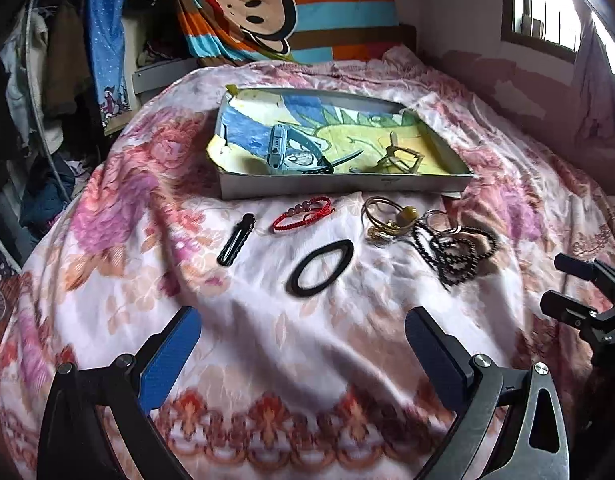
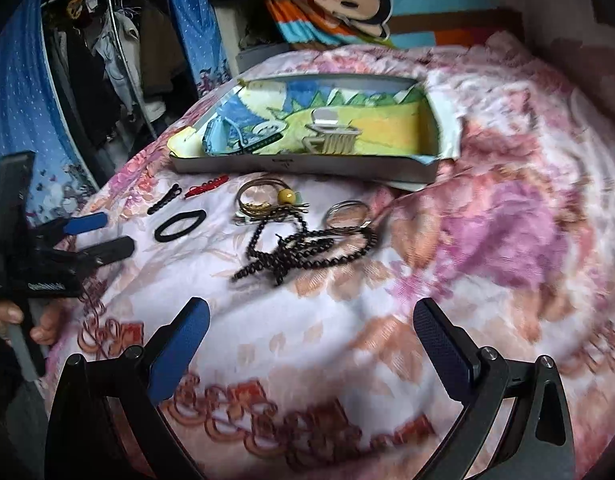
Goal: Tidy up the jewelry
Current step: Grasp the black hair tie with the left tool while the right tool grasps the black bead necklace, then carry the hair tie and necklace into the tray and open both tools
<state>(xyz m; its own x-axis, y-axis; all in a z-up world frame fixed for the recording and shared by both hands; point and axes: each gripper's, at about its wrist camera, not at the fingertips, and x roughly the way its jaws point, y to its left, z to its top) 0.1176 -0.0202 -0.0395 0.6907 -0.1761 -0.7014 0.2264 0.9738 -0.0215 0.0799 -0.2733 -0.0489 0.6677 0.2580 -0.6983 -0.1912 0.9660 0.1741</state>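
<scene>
Most jewelry is not yet sorted: the black bead necklace (image 2: pixel 307 248), gold bangles (image 2: pixel 263 200), red bracelet (image 1: pixel 303 213), hair tie (image 1: pixel 320 267) and hair clip (image 1: pixel 237 246) lie on the bed (image 2: pixel 507 240) before the tray (image 1: pixel 339 185), which holds a few pieces. Left tool (image 1: pixel 303 354) and right tool (image 2: pixel 311 344) are both released, empty.

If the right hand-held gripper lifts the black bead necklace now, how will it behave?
The black bead necklace lies in tangled loops, so it will probably hang limp. It may drag the silver rings touching it. The round beads could slip between pads.

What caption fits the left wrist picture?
Open left gripper hovers above a black hair tie near a box.
</scene>
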